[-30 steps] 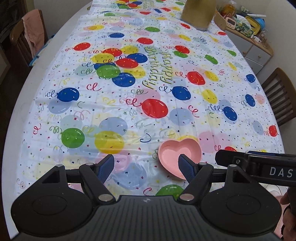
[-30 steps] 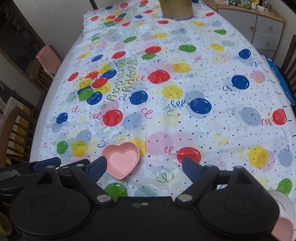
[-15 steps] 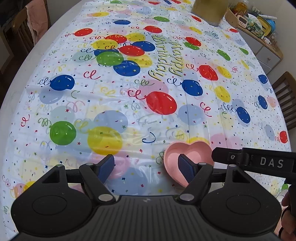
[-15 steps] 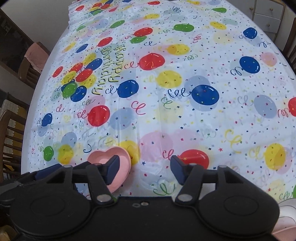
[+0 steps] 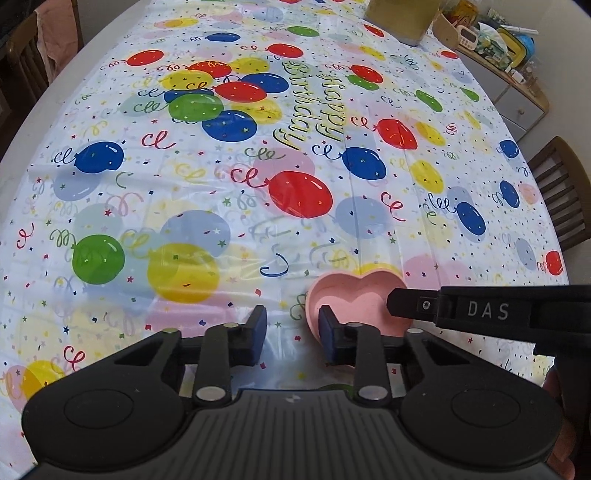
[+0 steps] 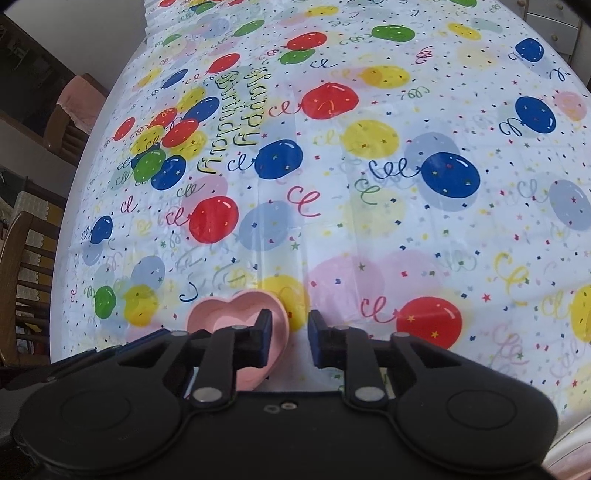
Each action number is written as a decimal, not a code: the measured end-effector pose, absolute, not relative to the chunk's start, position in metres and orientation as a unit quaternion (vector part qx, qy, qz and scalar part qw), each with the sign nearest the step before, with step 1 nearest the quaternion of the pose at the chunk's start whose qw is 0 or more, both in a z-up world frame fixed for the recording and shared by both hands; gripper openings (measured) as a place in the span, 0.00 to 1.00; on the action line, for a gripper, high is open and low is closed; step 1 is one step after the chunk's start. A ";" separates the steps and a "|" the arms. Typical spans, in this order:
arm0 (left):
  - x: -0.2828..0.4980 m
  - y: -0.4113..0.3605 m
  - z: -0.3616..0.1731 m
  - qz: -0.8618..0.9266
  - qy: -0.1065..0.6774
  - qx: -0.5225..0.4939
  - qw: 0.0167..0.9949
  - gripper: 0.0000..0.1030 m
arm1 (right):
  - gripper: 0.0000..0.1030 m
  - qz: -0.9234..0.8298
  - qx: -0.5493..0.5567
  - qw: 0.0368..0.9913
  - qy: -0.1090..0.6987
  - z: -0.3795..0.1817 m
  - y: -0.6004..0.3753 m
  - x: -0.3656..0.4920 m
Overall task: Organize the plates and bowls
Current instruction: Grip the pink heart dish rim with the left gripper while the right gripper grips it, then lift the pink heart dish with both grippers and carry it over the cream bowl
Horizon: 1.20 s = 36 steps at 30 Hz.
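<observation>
left gripper (image 5: 291,330): low, fingers part-open, empty | right gripper (image 6: 290,338): fingers narrowly apart, straddling pink heart bowl (image 6: 236,317) rim

A matt pink heart-shaped plastic dish (image 5: 356,301) lies on the glossy, creased balloon-print plastic tablecloth (image 5: 229,206); matt black plastic grippers.

Table setting and surrounding furniture, as observed.

A balloon-print tablecloth (image 5: 229,177) reading "Happy Birthday" covers the table. A tan box (image 5: 400,16) stands at its far end. A cluttered sideboard (image 5: 495,51) and wooden chair (image 5: 565,192) lie to the right; another chair (image 6: 70,114), draped with pink cloth (image 6: 83,99), stands left.
</observation>
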<state>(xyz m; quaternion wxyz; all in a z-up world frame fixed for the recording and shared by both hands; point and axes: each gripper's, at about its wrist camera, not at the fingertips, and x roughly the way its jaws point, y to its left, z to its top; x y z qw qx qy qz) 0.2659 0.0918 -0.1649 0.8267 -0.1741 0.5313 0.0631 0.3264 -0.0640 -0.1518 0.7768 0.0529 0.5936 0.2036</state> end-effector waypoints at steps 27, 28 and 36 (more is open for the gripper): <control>0.241 0.076 -0.126 0.028 0.532 -0.163 0.831 0.07 | 0.01 0.192 0.033 0.791 0.580 -0.121 -0.068 0.291; 0.239 0.075 -0.123 0.026 0.531 -0.162 0.831 0.07 | 0.01 0.192 0.035 0.792 0.579 -0.117 -0.069 0.288; 0.213 0.065 -0.094 -0.002 0.530 -0.149 0.835 0.07 | 0.01 0.189 0.035 0.800 0.569 -0.089 -0.078 0.259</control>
